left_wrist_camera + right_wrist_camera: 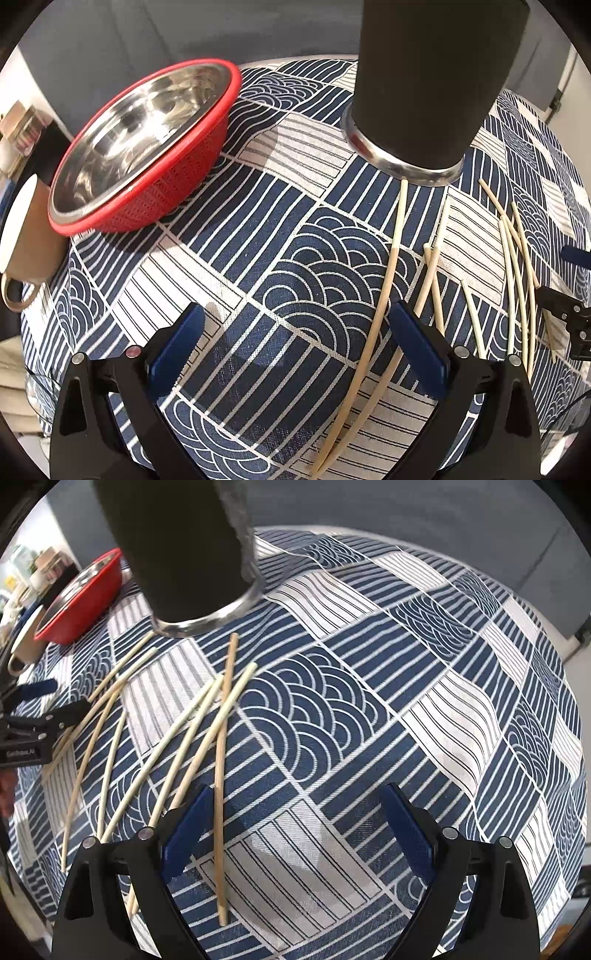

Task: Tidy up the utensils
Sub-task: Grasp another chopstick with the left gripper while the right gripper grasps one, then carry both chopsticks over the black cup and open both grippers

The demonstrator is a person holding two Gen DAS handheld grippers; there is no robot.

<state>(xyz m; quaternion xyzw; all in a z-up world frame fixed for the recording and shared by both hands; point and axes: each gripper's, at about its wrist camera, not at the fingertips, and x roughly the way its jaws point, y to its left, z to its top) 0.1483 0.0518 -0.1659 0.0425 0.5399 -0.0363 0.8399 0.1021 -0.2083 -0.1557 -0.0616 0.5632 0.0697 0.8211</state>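
Several pale wooden chopsticks (384, 295) lie scattered on the blue-and-white patterned tablecloth (229, 229), in front of a tall dark cup with a steel base (424, 92). My left gripper (295, 339) is open and empty, low over the cloth, with two chopsticks running just inside its right finger. In the right wrist view the chopsticks (184, 727) fan out at the left below the dark cup (184, 554). My right gripper (295, 823) is open and empty; one chopstick (221, 775) lies between its fingers near the left one.
A red colander holding a steel bowl (140, 147) sits at the back left, also seen in the right wrist view (85, 598). A beige mug (29, 236) stands at the left edge. The other gripper shows at the right edge (569, 317) and at the left edge (33, 731).
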